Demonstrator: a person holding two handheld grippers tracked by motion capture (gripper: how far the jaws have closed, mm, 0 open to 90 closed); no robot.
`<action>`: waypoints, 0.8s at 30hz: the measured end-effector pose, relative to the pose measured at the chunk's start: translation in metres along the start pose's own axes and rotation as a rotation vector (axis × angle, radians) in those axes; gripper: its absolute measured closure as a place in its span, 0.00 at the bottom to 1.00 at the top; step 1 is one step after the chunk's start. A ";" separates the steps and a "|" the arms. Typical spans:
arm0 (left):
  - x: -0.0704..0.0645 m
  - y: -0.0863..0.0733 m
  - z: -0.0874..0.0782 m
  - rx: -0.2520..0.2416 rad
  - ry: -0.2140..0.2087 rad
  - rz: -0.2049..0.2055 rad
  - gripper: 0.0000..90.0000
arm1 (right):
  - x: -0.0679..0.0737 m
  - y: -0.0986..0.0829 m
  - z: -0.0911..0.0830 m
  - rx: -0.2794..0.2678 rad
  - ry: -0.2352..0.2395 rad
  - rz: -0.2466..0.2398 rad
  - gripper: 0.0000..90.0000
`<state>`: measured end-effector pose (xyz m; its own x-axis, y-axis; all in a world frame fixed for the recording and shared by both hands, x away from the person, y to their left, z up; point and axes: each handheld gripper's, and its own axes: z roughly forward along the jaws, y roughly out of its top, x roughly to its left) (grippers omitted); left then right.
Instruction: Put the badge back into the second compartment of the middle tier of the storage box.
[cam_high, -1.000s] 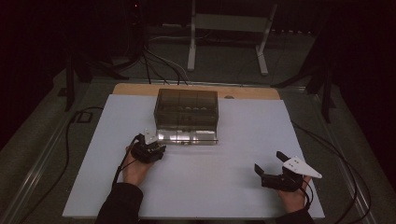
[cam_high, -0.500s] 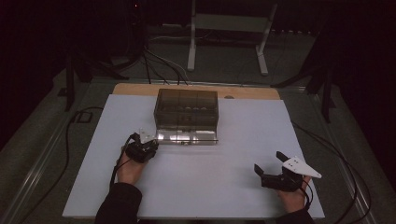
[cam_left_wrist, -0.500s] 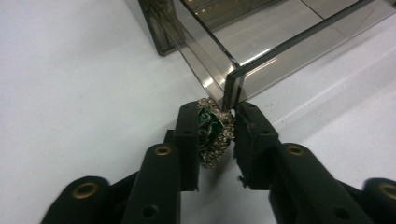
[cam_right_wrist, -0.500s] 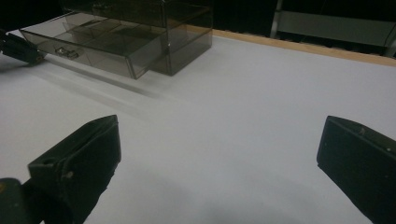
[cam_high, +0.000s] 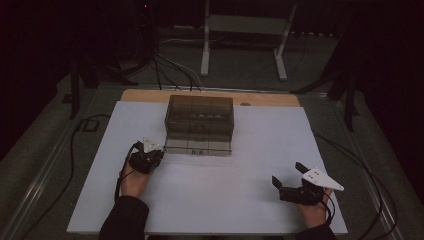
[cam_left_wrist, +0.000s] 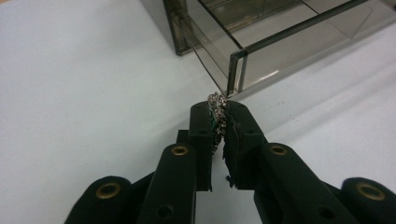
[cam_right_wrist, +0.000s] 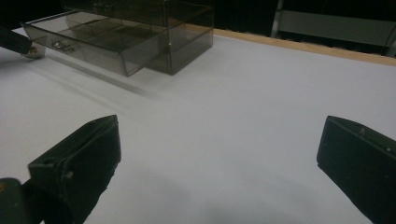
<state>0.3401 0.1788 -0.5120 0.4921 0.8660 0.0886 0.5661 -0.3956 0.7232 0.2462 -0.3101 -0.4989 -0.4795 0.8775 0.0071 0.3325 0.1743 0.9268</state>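
Left gripper (cam_left_wrist: 218, 122) clamped narrow on a small silvery chain (cam_left_wrist: 216, 103), bunched between the jaws with its top loops poking out above the tips. Just beyond and slightly right of those tips, the near left corner of the pulled-out drawer (cam_left_wrist: 280, 51) of a smoky clear organiser box (cam_high: 200, 122); drawer's long axis ran left to right across the bench (cam_high: 260, 200). Left hand far nearer to it than the right. Right gripper (cam_high: 300, 181) spread wide and empty, resting near the bench's near right corner, well apart from the box. Bench top white and bare otherwise, wooden strip along its far edge. Dark room beyond, with cables (cam_high: 170, 67) and a pale stand (cam_high: 245, 30) on the floor.
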 end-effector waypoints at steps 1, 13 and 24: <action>0.001 0.000 0.000 0.001 0.000 -0.010 0.94 | 0.000 0.000 0.000 0.000 0.000 0.000 0.00; 0.001 0.002 0.002 0.017 -0.001 -0.016 0.94 | 0.001 0.000 0.001 0.004 0.002 -0.002 0.00; 0.000 0.011 0.003 0.064 0.020 0.008 0.97 | 0.001 0.000 0.002 0.009 0.003 -0.003 0.00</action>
<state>0.3479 0.1734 -0.5058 0.4841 0.8683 0.1082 0.6034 -0.4208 0.6773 0.2471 -0.3085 -0.4998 -0.4830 0.8756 0.0055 0.3383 0.1809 0.9235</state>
